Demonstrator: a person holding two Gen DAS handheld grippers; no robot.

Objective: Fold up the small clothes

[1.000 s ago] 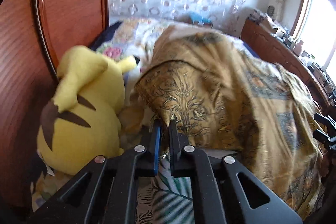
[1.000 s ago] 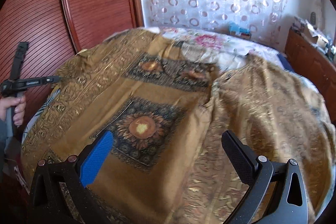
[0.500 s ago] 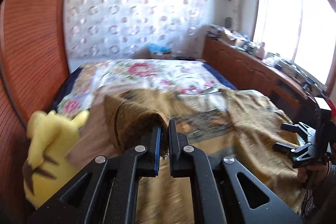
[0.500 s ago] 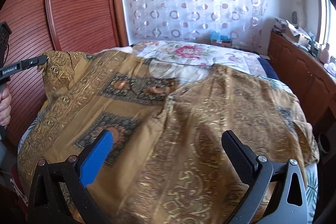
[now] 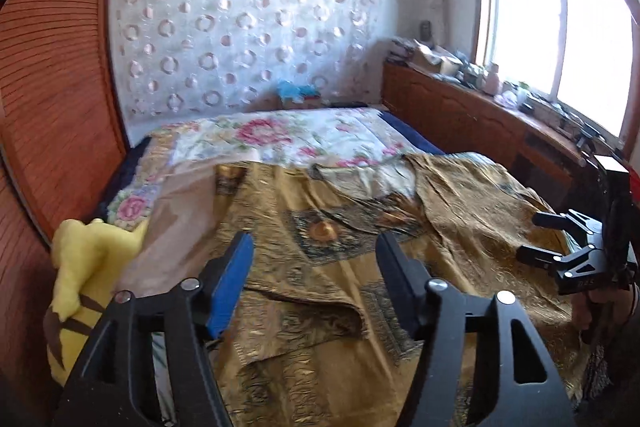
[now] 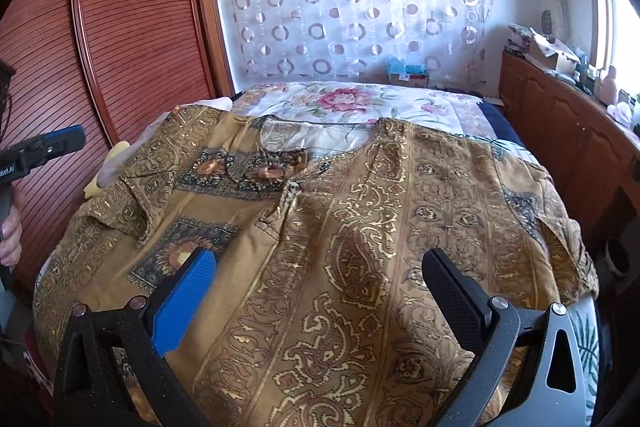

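A golden-brown patterned garment [image 6: 360, 227] lies spread over the near part of the bed, neckline toward the far side. Its left sleeve is folded inward over the front [image 6: 136, 203]. In the left wrist view the same garment [image 5: 320, 227] lies below my left gripper [image 5: 314, 259], whose jaws are opening with nothing between them; the cloth has dropped free. My right gripper [image 6: 316, 279] hovers open above the garment's middle, holding nothing. It also shows at the right edge of the left wrist view, right gripper [image 5: 540, 239], held by a hand.
A yellow plush toy [image 5: 80, 279] sits at the bed's left edge by the red-brown wardrobe [image 6: 120, 47]. A floral bedspread [image 6: 352, 103] covers the far half. A wooden cabinet [image 5: 460, 111] with clutter runs along the right under the window.
My left gripper carried the sleeve up and across onto the garment, then opened and let it go. The right gripper stayed open, shifting slightly.
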